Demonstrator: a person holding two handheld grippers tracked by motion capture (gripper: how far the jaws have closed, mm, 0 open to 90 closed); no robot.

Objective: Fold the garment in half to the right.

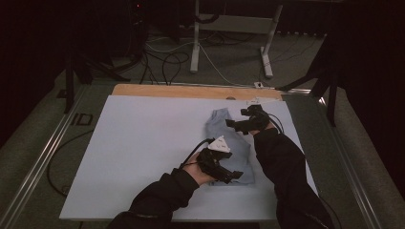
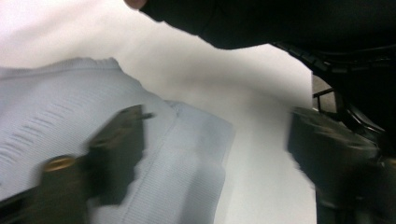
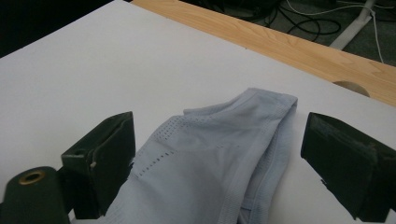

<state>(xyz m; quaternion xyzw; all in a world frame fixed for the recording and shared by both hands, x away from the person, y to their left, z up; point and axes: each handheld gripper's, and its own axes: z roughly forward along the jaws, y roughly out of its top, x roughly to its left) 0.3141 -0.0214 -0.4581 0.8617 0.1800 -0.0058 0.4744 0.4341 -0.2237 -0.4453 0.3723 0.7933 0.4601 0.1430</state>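
Observation:
A light blue ribbed garment (image 1: 235, 143) lies folded into a long strip on the white board (image 1: 143, 143), right of centre. My left gripper (image 1: 233, 175) hovers at the strip's near end. In the left gripper view its jaws stand wide, one over the cloth (image 2: 56, 116) and one over bare board, so the left gripper (image 2: 219, 119) is open with nothing pressed. My right gripper (image 1: 239, 125) is at the strip's far end. There the right gripper (image 3: 222, 126) is open, its jaws either side of the garment's (image 3: 219, 154) hemmed end without touching it.
A wooden table edge (image 1: 191, 90) runs along the board's far side. Beyond it are white desk legs (image 1: 195, 43) and floor cables (image 1: 162, 62). A metal rail (image 1: 43, 157) borders the left. A black sleeve (image 2: 261, 18) crosses the top of the left gripper view.

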